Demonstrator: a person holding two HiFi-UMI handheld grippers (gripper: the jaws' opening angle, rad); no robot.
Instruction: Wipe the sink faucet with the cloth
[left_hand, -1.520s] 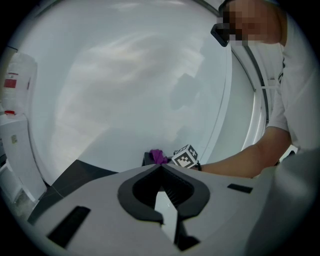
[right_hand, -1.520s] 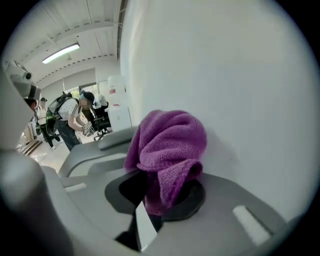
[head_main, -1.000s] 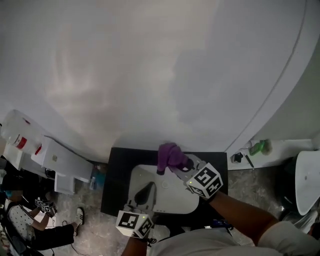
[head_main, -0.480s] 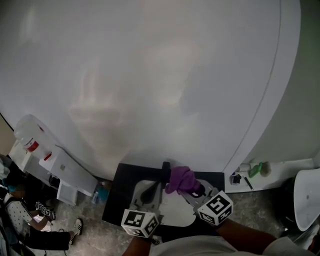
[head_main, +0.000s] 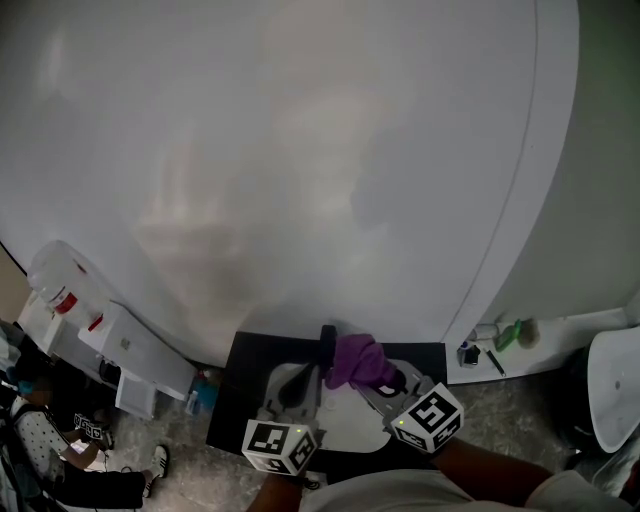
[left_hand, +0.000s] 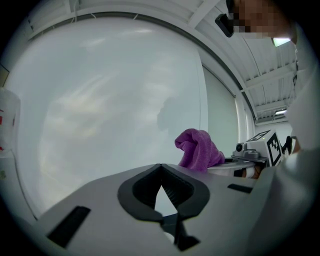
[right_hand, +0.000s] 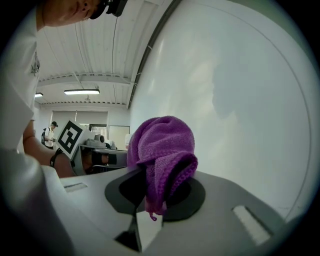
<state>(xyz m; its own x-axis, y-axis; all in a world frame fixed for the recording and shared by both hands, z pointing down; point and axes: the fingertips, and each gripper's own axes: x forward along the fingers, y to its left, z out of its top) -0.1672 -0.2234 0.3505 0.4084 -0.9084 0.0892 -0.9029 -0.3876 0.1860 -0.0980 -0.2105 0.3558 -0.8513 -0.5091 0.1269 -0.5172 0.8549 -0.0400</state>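
Note:
A black faucet (head_main: 327, 346) stands at the back of a white sink (head_main: 345, 418) set in a black counter (head_main: 240, 385). My right gripper (head_main: 386, 379) is shut on a bunched purple cloth (head_main: 360, 362), which rests against the faucet's right side. In the right gripper view the cloth (right_hand: 162, 145) bulges up out of the jaws of the right gripper (right_hand: 161, 172). My left gripper (head_main: 296, 380) hovers over the sink's left part; its jaws meet at the tips with nothing between them in the left gripper view (left_hand: 160, 167), where the cloth (left_hand: 197, 150) shows to the right.
A plain white wall (head_main: 300, 150) fills the view behind the sink. White boxes and a dispenser (head_main: 110, 335) stand at the left. A ledge at the right carries a green item (head_main: 512, 335) and small tools. A person (head_main: 55, 450) sits on the floor at the lower left.
The head view has shifted. A second ago the cloth covered the faucet; now the faucet shows just left of the cloth. The left gripper has barely moved.

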